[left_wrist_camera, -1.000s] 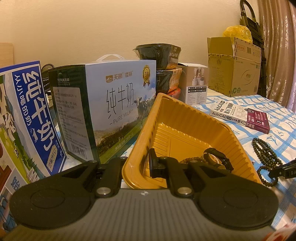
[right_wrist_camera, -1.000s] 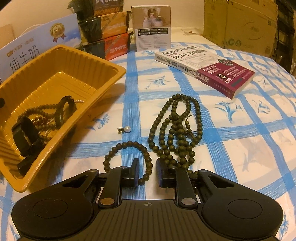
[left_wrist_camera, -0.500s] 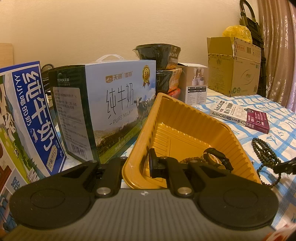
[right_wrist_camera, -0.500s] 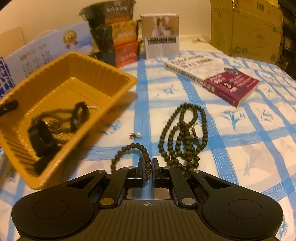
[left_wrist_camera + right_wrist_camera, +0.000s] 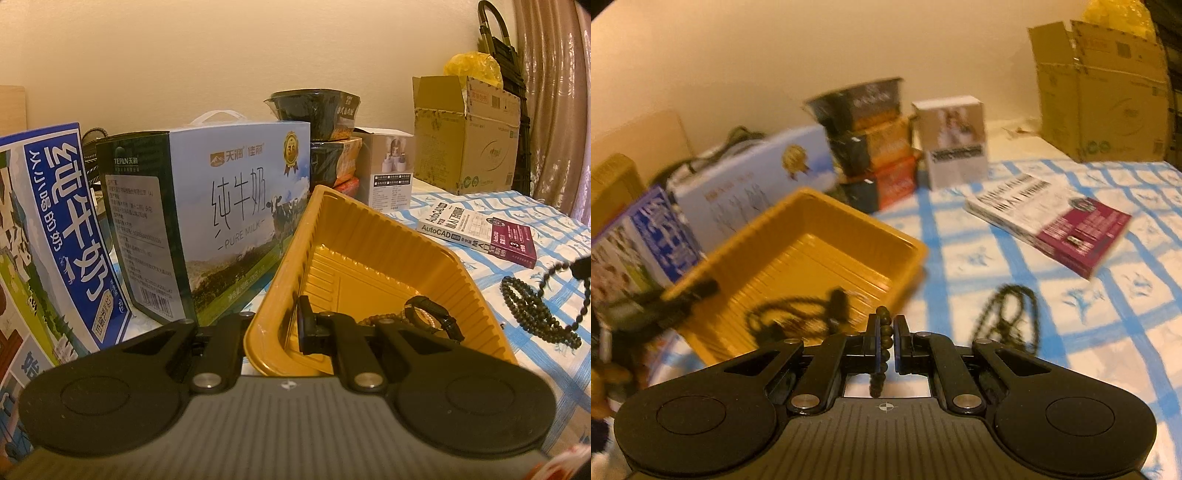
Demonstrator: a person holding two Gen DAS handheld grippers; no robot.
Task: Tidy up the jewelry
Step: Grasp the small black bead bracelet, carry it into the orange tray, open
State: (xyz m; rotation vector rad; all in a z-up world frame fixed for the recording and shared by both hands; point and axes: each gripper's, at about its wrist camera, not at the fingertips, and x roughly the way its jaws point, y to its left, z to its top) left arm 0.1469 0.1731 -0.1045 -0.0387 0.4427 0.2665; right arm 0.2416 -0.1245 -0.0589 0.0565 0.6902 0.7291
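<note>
One bracelet (image 5: 884, 334) in right claw (image 5: 885, 341)

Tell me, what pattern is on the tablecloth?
White tablecloth with a blue grid and small blue motifs; clearest in the right wrist view.

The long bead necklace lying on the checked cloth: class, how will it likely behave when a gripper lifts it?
Probably floppy: the long bead necklace lies in slack loops. The bead bracelet pinched in the right gripper droops likewise. Round beads may slip between pads.
</note>
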